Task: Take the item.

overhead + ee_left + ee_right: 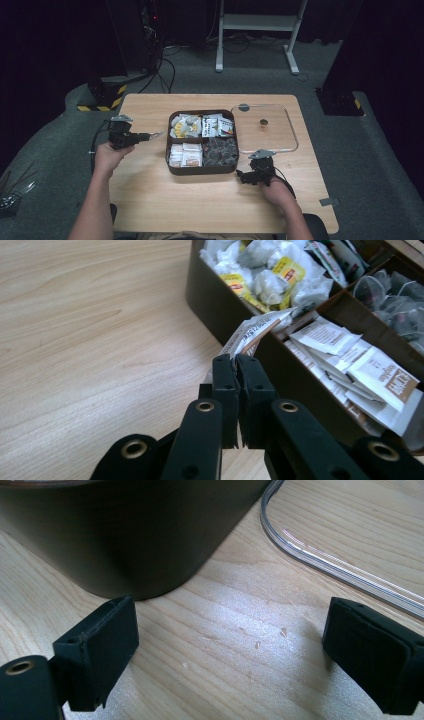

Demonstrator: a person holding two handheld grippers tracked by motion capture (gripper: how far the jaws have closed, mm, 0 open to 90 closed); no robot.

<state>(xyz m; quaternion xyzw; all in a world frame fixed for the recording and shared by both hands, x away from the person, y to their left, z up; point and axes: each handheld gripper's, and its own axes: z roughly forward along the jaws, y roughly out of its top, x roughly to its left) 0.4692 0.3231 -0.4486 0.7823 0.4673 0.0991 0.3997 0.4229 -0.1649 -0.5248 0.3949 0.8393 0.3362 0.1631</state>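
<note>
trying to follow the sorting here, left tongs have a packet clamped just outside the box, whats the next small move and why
Probably carry the paper packet over the brown box's wall and open above a compartment. The left tongs are shut on it beside the box, over bare table, near the matching white sachets. The right tongs rest open and idle.

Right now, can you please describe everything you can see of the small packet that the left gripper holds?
The packet is a flat paper sachet, white with a brown edge and small dark print. The left gripper has its jaws shut on the packet's lower end, so the rest sticks out tilted beyond them. It hangs above the wooden table, just outside the left wall of the brown box. Whether it touches the box rim is unclear.
</note>
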